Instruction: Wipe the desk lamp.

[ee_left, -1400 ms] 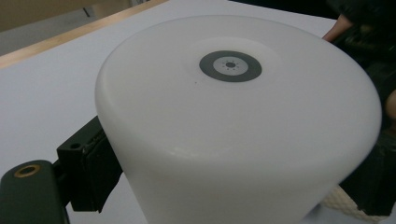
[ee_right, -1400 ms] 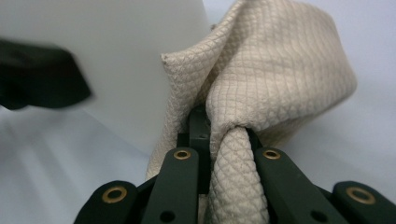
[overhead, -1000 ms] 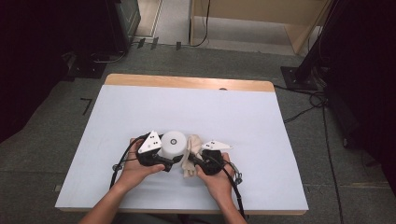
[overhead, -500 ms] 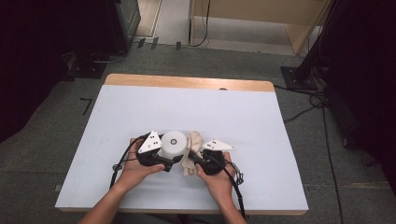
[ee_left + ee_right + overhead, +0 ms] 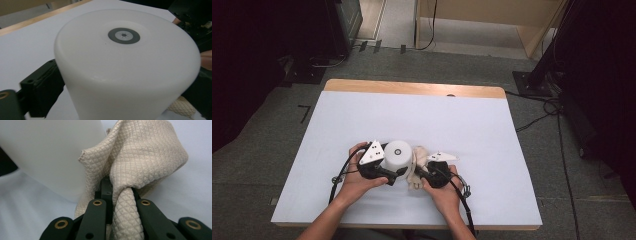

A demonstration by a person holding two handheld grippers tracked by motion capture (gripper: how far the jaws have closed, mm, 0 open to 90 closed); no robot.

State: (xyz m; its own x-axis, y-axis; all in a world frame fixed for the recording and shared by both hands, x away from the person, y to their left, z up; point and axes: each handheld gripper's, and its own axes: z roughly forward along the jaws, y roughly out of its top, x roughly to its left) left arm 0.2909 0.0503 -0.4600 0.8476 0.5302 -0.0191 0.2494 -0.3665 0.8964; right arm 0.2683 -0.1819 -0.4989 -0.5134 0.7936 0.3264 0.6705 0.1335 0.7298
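near the desk's point(image 5: 362, 120) front edge, my left claw point(image 5: 384, 172) clamps the white pot point(image 5: 397, 155) while my right claw point(image 5: 117, 195), pinched tight on the cloth point(image 5: 140, 155), next must rub its side.

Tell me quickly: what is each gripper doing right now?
Left gripper: shut on the white plastic cylinder.
Right gripper: shut on the beige quilted cloth.

We count one white cylindrical container point(image 5: 397, 155) on the worktop point(image 5: 462, 125), and one beige quilted cloth point(image 5: 418, 159) beside it. We see two hand-held grippers, the left gripper point(image 5: 384, 172) and the right gripper point(image 5: 424, 172), each with two black jaws. Two hands hold them.
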